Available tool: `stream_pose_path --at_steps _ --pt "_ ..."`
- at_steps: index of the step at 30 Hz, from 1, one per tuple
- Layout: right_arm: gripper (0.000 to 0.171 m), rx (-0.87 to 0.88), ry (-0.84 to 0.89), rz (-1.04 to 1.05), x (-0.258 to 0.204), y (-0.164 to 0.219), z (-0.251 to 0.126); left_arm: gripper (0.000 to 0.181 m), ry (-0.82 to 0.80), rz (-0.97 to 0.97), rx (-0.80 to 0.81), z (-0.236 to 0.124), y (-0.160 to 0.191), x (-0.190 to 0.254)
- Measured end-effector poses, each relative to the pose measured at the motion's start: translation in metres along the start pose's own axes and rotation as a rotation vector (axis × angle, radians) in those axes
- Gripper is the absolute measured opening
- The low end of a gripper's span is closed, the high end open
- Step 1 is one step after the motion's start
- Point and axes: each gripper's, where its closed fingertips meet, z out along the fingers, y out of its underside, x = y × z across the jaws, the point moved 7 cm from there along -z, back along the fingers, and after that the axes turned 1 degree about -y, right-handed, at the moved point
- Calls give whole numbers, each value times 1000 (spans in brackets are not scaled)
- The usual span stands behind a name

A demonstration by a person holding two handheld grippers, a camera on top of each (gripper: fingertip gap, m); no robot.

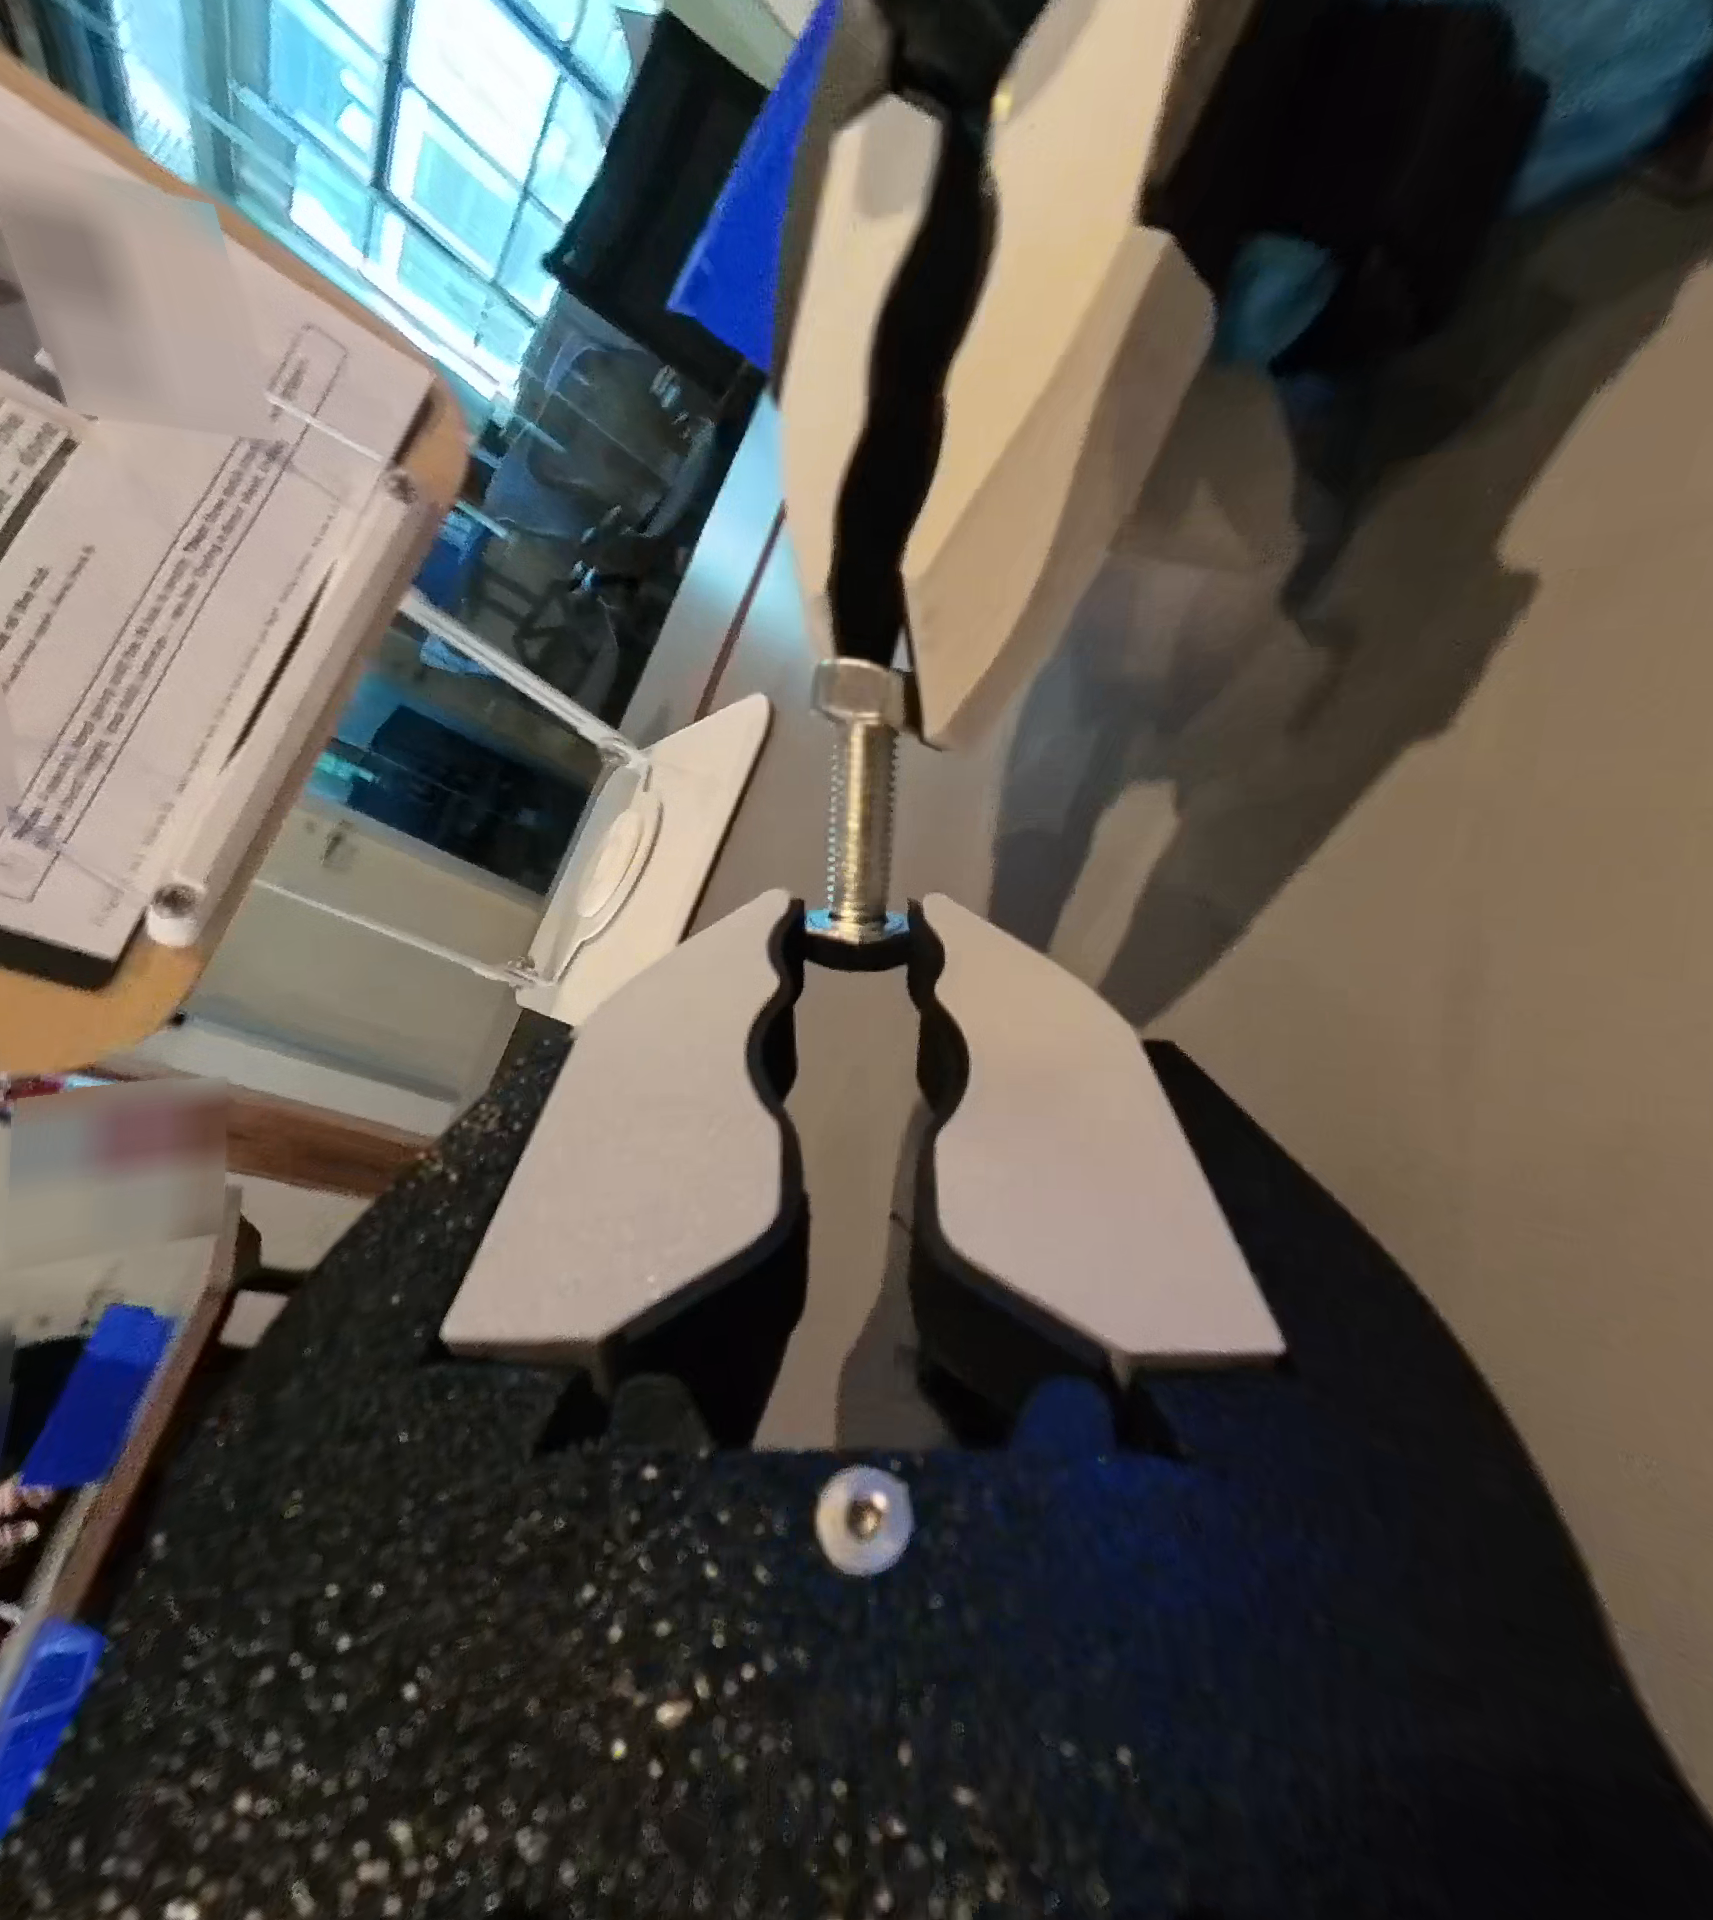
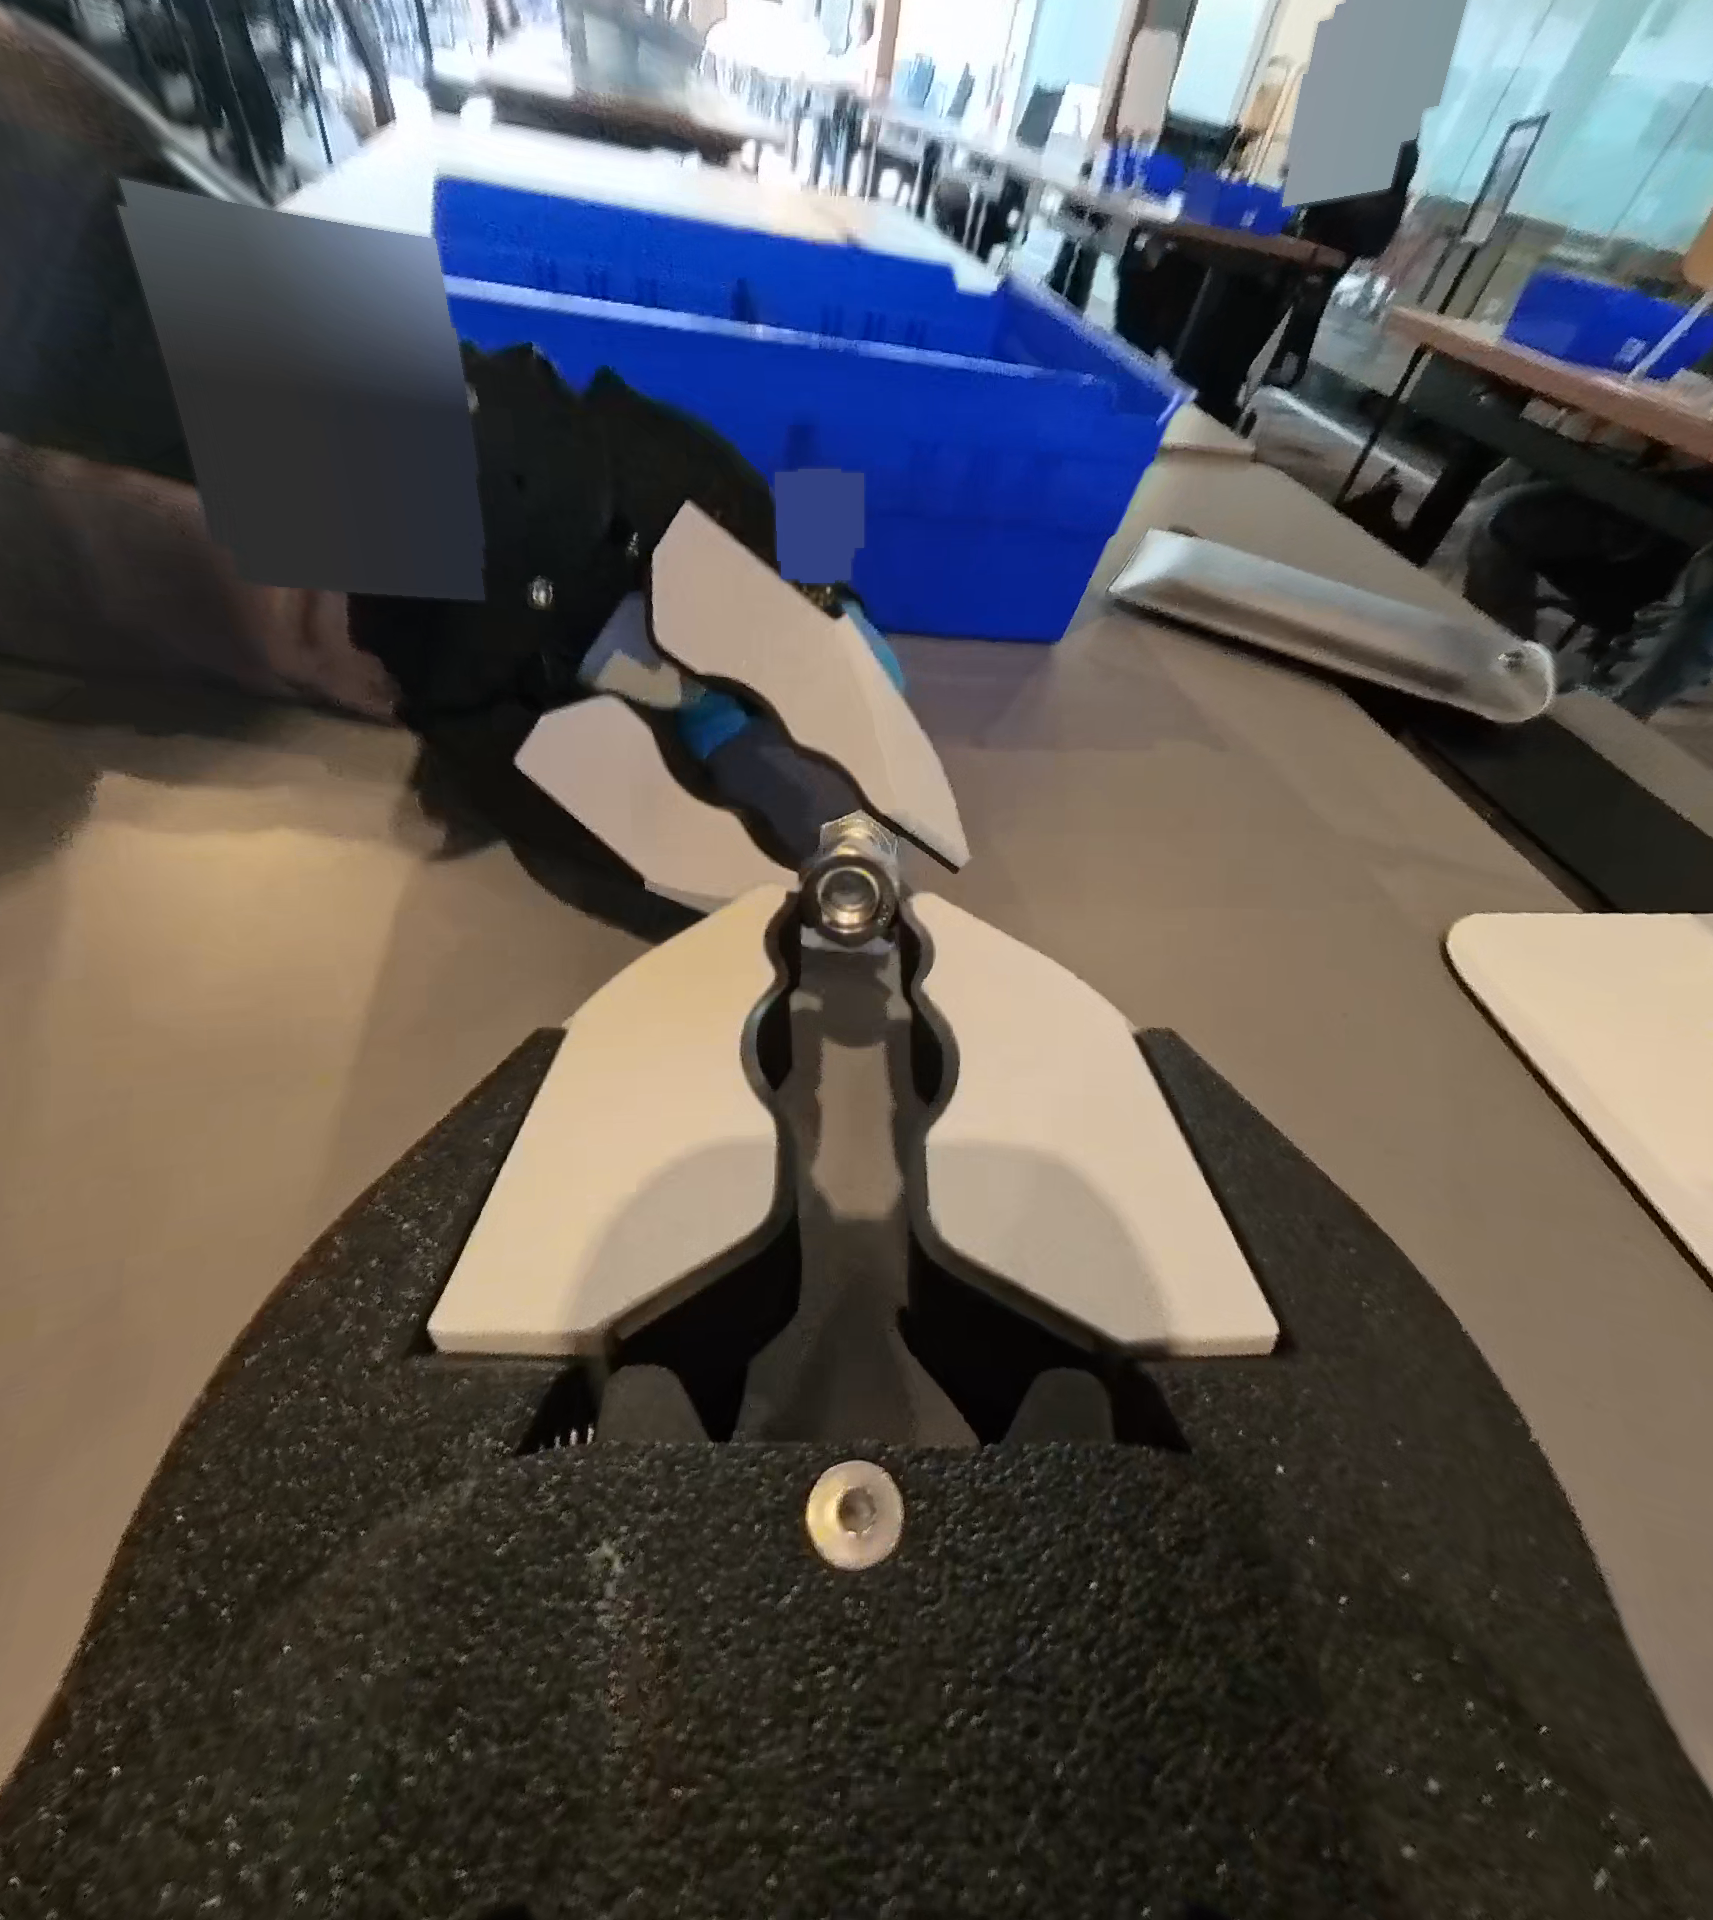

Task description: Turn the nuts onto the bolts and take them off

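We see a silvery threaded steel bolt (image 1: 864, 821) held in mid-air, its hexagonal head (image 1: 854, 691) at one end, a silvery hexagonal nut (image 1: 857, 923) at the other.

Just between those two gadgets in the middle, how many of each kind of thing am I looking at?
Silver threaded steel bolt: 1
Silver hex nut: 1
Grey-fingered gripping tools: 2, left tool and right tool
Total: 4

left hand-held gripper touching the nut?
Touching. Left wrist view: the left hand-held gripper fingertips close on the nut at the bolt end.
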Motion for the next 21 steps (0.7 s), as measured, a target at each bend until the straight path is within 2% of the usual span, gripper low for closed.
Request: stream_pose_path --at_steps 4,8,14,21 --pt "17 61 -45 144 4 -15 -9 18 -70 -117 -14 -1 -17 -4" --pt "17 8 -12 178 3 -23 -18 18 -4 -307 9 -1 -25 -4" --pt "17 -248 50 87 -4 -17 -18 18 12 -135 -65 5 -19 9" --pt "17 -266 -20 148 -5 -13 -20 18 27 -61 -31 4 -19 14"
